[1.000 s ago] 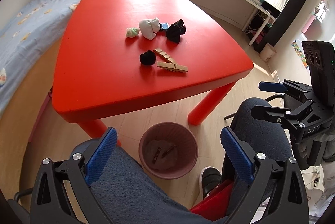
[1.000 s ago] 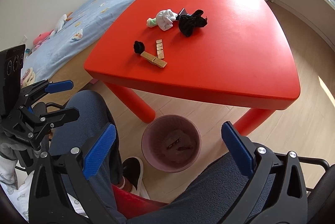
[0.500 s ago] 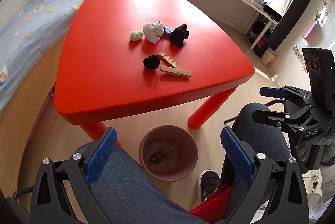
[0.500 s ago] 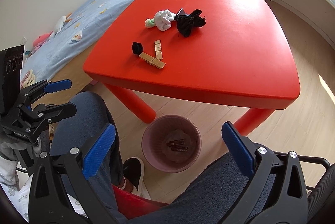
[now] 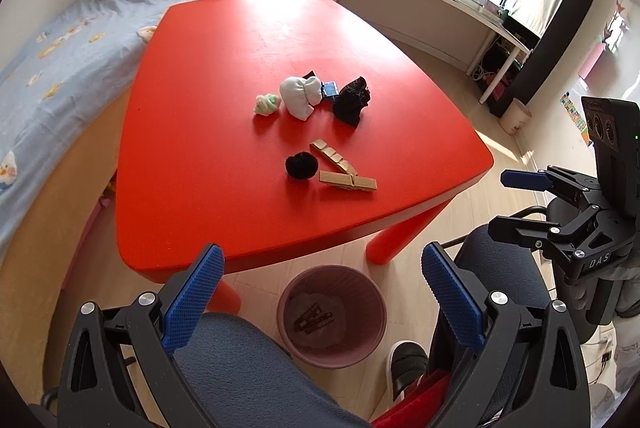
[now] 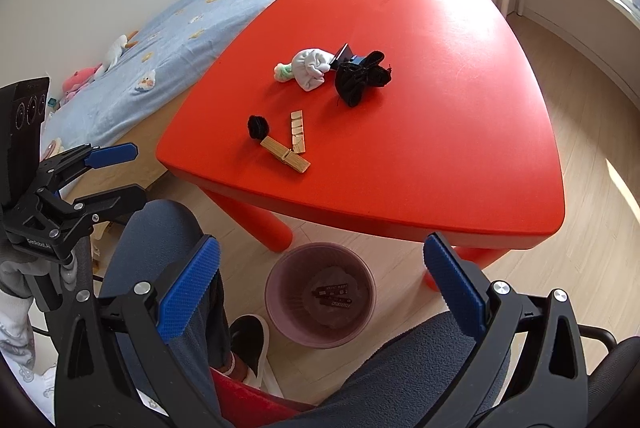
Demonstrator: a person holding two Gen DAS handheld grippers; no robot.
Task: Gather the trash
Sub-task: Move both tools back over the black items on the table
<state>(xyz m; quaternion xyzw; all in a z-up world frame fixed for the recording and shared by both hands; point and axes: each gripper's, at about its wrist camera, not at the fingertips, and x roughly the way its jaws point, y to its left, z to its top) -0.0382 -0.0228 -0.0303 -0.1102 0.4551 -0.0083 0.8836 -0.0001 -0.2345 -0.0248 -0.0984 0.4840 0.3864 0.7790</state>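
Standing on pale wood flooring [image 5: 452,76]: a red table [image 5: 224,212] and, just off its near edge, a pink waste bin [image 5: 370,294] holding a few small dark wrappers. Lying on the tabletop in a loose cluster: a white balled cloth [image 5: 299,97] touching a small blue-and-black item [image 5: 329,89], a pale green wad [image 5: 266,104] just beside it, a crumpled black cloth [image 5: 352,101]. Resting nearer the edge: a black pom-pom [image 5: 301,166], a wooden clothespin [image 5: 348,182], a notched wooden strip [image 5: 333,156].

Two wooden clothespins [image 5: 347,182] [image 5: 333,156], two black wads [image 5: 301,166] [image 5: 352,101], one white wad [image 5: 300,97], one bin [image 5: 332,312]
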